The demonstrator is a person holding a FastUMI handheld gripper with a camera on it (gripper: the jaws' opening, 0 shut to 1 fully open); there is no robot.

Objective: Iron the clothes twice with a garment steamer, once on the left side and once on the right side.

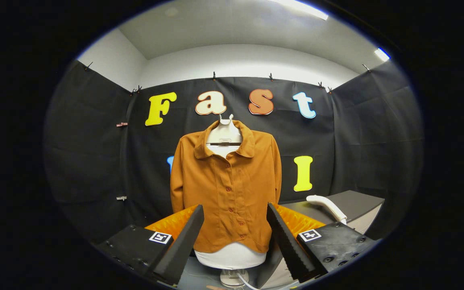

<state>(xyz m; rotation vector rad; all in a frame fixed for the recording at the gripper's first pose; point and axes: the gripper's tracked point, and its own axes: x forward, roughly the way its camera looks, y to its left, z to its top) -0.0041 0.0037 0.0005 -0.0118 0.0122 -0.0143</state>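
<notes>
between our spread, empty gripper [235, 215] fingers hangs the rust-orange buttoned shirt [227, 189] on a white mannequin form; right of it, the white handheld steamer [327, 205] lies untouched on the dark table [361, 201]. we judge neither pass started.

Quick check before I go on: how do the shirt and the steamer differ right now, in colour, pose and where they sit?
The shirt is orange-brown; the steamer is white. The shirt hangs upright on a white form, buttoned, straight beyond the open gripper; the steamer lies on its side on a grey table, off to the right of the fingers. The shirt is much the larger. Neither is touched by the fingers.
</notes>
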